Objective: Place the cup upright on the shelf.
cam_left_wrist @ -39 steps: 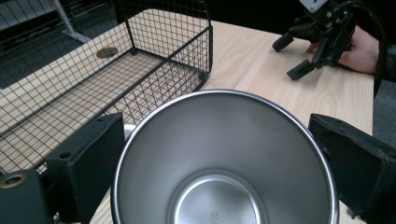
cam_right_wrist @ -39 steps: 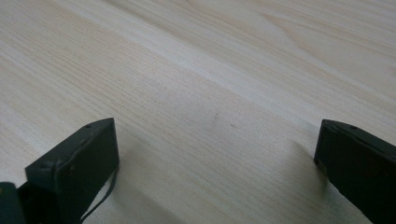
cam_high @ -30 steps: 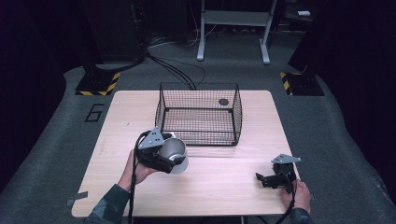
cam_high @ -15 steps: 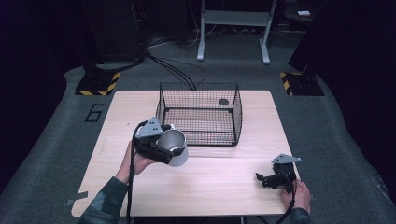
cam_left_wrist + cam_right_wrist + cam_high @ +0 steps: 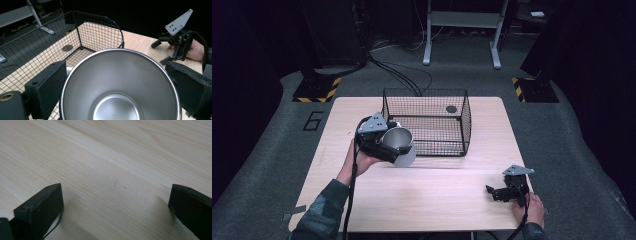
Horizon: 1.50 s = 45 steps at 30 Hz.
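Observation:
My left gripper is shut on a steel cup, held tilted above the table beside the left wall of a black wire basket. In the left gripper view I look straight into the empty cup, with one jaw on each side of its rim. The basket lies just beyond it, with a small dark disc on its floor. My right gripper rests low on the table near the front right corner, its jaws wide apart over bare wood, open and holding nothing.
The wooden table has free room in front of the basket and between the two grippers. The right gripper and the hand behind it appear far off in the left gripper view. Cables and a metal stand lie on the floor beyond the table.
The left gripper has lifted the cup and carried it up and toward the basket's left wall. The right gripper has stayed where it was.

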Each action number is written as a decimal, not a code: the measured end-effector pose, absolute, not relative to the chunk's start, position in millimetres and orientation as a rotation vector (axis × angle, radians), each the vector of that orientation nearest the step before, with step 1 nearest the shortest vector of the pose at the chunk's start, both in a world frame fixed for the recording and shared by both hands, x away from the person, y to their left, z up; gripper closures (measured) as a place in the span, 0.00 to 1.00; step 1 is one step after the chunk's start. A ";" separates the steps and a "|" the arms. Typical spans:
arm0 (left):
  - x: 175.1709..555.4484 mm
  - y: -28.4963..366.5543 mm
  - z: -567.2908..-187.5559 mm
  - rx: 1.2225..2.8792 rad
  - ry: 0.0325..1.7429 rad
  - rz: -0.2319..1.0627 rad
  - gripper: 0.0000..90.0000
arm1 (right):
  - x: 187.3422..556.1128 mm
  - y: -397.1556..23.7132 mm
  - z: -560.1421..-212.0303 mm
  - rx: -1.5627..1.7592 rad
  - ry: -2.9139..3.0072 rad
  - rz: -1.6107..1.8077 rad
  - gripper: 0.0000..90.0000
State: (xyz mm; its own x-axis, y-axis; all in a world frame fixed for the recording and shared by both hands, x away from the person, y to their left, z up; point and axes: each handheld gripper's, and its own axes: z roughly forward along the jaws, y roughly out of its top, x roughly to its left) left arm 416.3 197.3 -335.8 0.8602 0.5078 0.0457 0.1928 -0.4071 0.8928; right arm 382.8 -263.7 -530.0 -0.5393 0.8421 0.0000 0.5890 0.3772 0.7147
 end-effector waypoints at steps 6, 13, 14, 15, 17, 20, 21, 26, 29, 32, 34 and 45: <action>425.4 196.7 -327.7 1.983 0.512 0.391 0.07 | 382.6 -263.6 -529.9 1.252 2.279 0.957 0.00; 435.5 193.7 -321.1 1.986 0.520 0.411 0.07 | 382.5 -263.6 -529.9 1.252 2.279 0.957 0.00; 437.9 193.1 -319.9 1.989 0.519 0.414 0.07 | 382.5 -263.6 -529.9 1.252 2.279 0.957 0.00; 439.5 192.1 -319.5 1.981 0.528 0.415 0.07 | 382.5 -263.6 -529.9 1.252 2.279 0.957 0.00; 443.6 191.6 -318.2 1.984 0.525 0.417 0.07 | 382.5 -263.6 -529.9 1.252 2.279 0.957 0.00; 449.0 189.1 -316.6 1.986 0.530 0.418 0.07 | 382.5 -263.6 -529.9 1.252 2.279 0.957 0.00; 450.9 187.5 -316.1 1.987 0.537 0.423 0.07 | 382.5 -263.6 -529.9 1.252 2.279 0.957 0.00; 460.7 183.9 -313.8 1.992 0.534 0.420 0.07 | 382.5 -263.6 -529.9 1.252 2.279 0.957 0.00; 465.4 181.4 -313.3 1.991 0.542 0.427 0.07 | 382.5 -263.6 -529.9 1.252 2.279 0.957 0.00; 470.9 178.7 -313.3 1.990 0.550 0.432 0.07 | 382.5 -263.6 -529.9 1.252 2.278 0.958 0.00; 473.9 177.4 -313.2 1.989 0.554 0.433 0.07 | 382.5 -263.6 -529.9 1.252 2.280 0.957 0.00; 494.5 168.2 -315.4 2.005 0.579 0.443 0.07 | 382.5 -263.6 -529.9 1.252 2.279 0.957 0.00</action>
State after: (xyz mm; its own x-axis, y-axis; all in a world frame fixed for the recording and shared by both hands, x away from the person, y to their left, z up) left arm 494.5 168.2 -315.4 0.8208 0.5669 0.0700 0.2154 -0.4206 0.8813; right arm 382.5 -263.6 -529.9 -0.5376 0.8432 0.0036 0.5930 0.3750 0.7125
